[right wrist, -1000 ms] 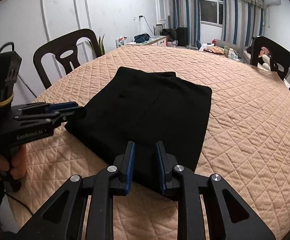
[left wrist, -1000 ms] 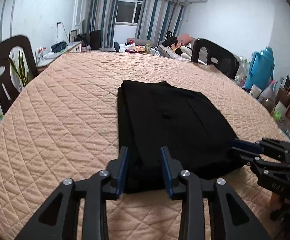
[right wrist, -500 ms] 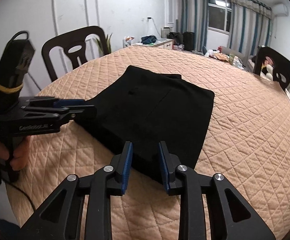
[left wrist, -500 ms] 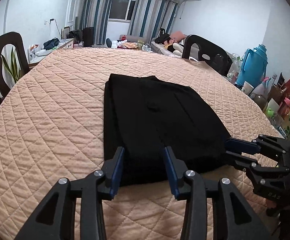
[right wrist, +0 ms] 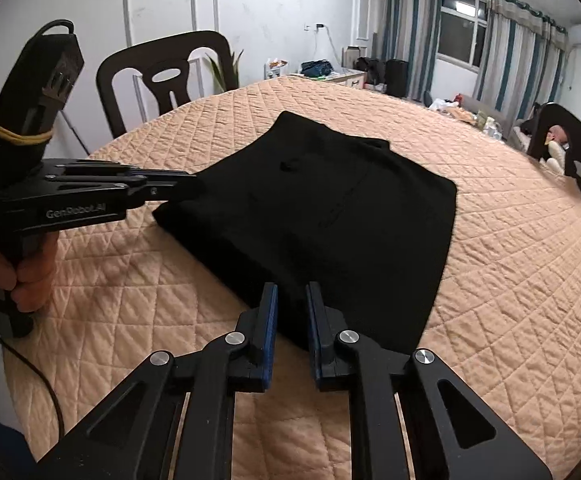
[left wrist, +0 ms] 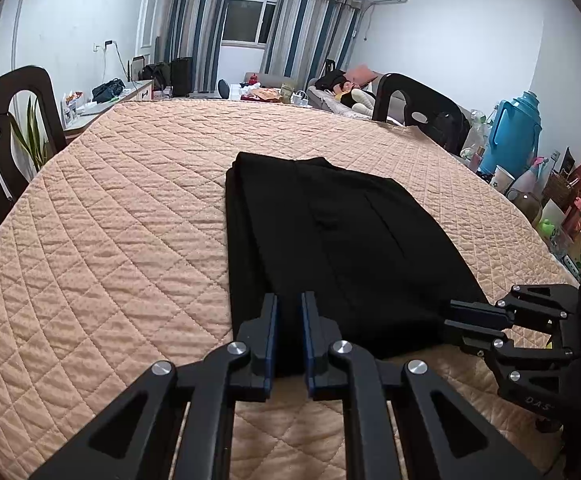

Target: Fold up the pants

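Narrowed since half a second ago: both sets of jaws, just closing over the near hem of the pants.

Left gripper: jaws drawn close, black cloth between the blue pads at the near left corner of the pants; pads appear to pinch the hem, though black on black leaves contact uncertain. Hand wrapped round its handle, seen from the right wrist view.

Pants: lying flat on the quilted table cover, stretching straight ahead of both tools, already doubled into a compact rectangle with layered edges showing along the left side. Near hem directly under both sets of fingertips; far edge well ahead, toward the middle of the table.

Right gripper: jaws likewise nearly together, cloth of the near right corner between the pads, apparently pinched. Same tool visible to the right of the left gripper, tips on the hem.

Progress, judged: legs laid together and at least one fold done; both near corners being taken up. Remaining, likely: lifting the near hem, carrying it forward over the far edge, smoothing flat.

Surroundings: chair off to the left, blue jug far right, curtains ahead.
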{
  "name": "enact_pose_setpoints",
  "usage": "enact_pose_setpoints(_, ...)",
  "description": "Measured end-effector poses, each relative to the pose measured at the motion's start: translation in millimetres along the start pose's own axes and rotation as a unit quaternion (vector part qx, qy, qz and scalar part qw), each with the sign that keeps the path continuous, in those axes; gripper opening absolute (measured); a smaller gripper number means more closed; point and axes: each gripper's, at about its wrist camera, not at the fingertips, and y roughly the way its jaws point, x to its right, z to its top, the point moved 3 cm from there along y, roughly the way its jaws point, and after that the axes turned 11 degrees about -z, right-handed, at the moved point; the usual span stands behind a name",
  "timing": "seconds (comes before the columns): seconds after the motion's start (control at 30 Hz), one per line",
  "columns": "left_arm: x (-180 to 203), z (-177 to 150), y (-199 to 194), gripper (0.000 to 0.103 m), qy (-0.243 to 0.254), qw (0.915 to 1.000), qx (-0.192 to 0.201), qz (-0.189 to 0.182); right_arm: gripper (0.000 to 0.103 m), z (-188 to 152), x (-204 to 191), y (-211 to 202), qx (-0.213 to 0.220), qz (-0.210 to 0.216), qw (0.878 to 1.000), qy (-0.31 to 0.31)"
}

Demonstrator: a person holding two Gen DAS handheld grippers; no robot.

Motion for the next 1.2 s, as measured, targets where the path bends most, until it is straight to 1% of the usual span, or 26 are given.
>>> enact_pose_setpoints(0.07,1.3,1.2,-0.5,0.013,0.0,1.0,-0.003,0.005,0.014,0.2,1.9,-0.7,-0.004,0.006,1.0,0.009)
enact_pose_setpoints(0.17,9.0,1.9,-6.4,0.013,0.015,0.9995,-0.002,0.027,0.014,0.9,10.4,-11.1,0.006,0.02,0.999,0.047)
enact_pose_setpoints(0.33,17.3,-0.1,-20.8,0.013,0.016,0.9992,0.01,0.035,0.014,-1.6,23.2,-29.4,0.025,0.0,0.996,0.081)
enact_pose_setpoints(0.43,20.9,-3.5,-22.8,0.013,0.015,0.9993,0.011,0.033,0.015,-5.9,32.6,-27.3,0.015,-0.014,0.995,0.102)
enact_pose_setpoints(0.47,21.5,-5.3,-20.6,0.013,0.015,0.9993,0.006,0.034,0.019,-8.3,34.3,-25.2,0.01,-0.015,0.994,0.106)
enact_pose_setpoints(0.5,21.4,-7.8,-17.8,0.013,0.014,0.9993,-0.002,0.035,0.021,-11.1,34.8,-21.1,-0.001,-0.015,0.994,0.11)
enact_pose_setpoints(0.57,20.5,-12.5,-15.5,0.013,0.009,0.999,-0.016,0.04,0.021,-13.1,35.3,-19.1,-0.007,-0.016,0.994,0.11)
enact_pose_setpoints(0.67,22.8,-19.1,-24.3,0.015,0.008,0.9991,-0.018,0.036,0.021,-12.6,34.2,-30.6,0.002,-0.027,0.994,0.103)
enact_pose_setpoints(0.83,28.7,-29.4,-37.5,0.033,0.014,0.9986,-0.017,0.049,0.021,-19.0,34.5,-46.5,0.0,-0.036,0.994,0.101)
enact_pose_setpoints(0.9,31.2,-33.6,-36.6,0.035,0.019,0.9981,-0.019,0.055,0.022,-21.4,33.0,-49.3,0.001,-0.039,0.994,0.099)
enact_pose_setpoints(0.97,31.4,-36.6,-31.2,0.036,0.021,0.9978,-0.026,0.058,0.029,-25.7,30.6,-50.5,0.001,-0.046,0.995,0.093)
enact_pose_setpoints(1.0,31.3,-38.1,-27.7,0.036,0.019,0.9977,-0.03,0.058,0.03,-27.8,29.7,-49.0,-0.001,-0.049,0.995,0.09)
enact_pose_setpoints(1.1,30.7,-42.3,-19.9,0.036,0.017,0.9964,-0.04,0.073,0.031,-36.7,29.4,-40.1,-0.02,-0.068,0.994,0.084)
enact_pose_setpoints(1.2,30.8,-46.6,-17.1,0.036,0.016,0.9958,-0.046,0.078,0.031,-42.9,30.0,-38.5,-0.025,-0.072,0.993,0.086)
